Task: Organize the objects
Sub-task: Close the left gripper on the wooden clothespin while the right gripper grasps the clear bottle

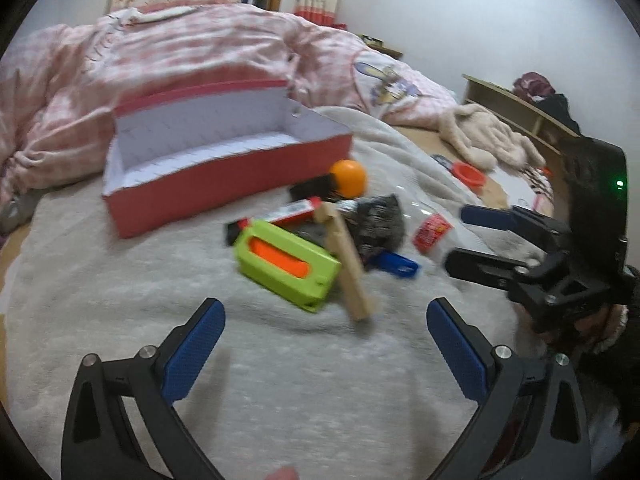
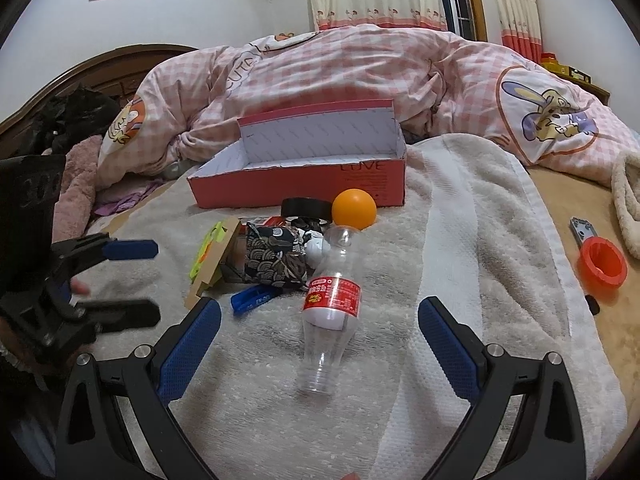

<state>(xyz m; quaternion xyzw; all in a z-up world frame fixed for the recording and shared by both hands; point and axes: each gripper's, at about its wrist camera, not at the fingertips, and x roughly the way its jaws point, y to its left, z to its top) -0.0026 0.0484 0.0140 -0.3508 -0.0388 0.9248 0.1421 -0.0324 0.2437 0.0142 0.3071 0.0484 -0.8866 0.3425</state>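
A red box (image 1: 224, 188) (image 2: 300, 188) with a white inside stands open at the back of the white towel (image 2: 480, 240). In front of it lies a heap: an orange ball (image 1: 348, 178) (image 2: 354, 212), a black tape roll (image 2: 306, 208), a green case (image 1: 286, 264), a wooden block (image 1: 348, 264), a patterned pouch (image 2: 276, 260) and a blue clip (image 2: 252, 298). A clear bottle (image 2: 332, 296) with a red label lies between the fingers of my open right gripper (image 2: 319, 308), untouched. My left gripper (image 1: 325, 312) is open just short of the green case and block.
A pink checked quilt (image 2: 360, 76) is bunched behind the box. A red cup (image 2: 602, 266) and a small metal tool (image 2: 582, 228) lie off the towel at the right. A fluffy cream cloth (image 1: 480, 136) and a wooden shelf (image 1: 516, 108) are beyond.
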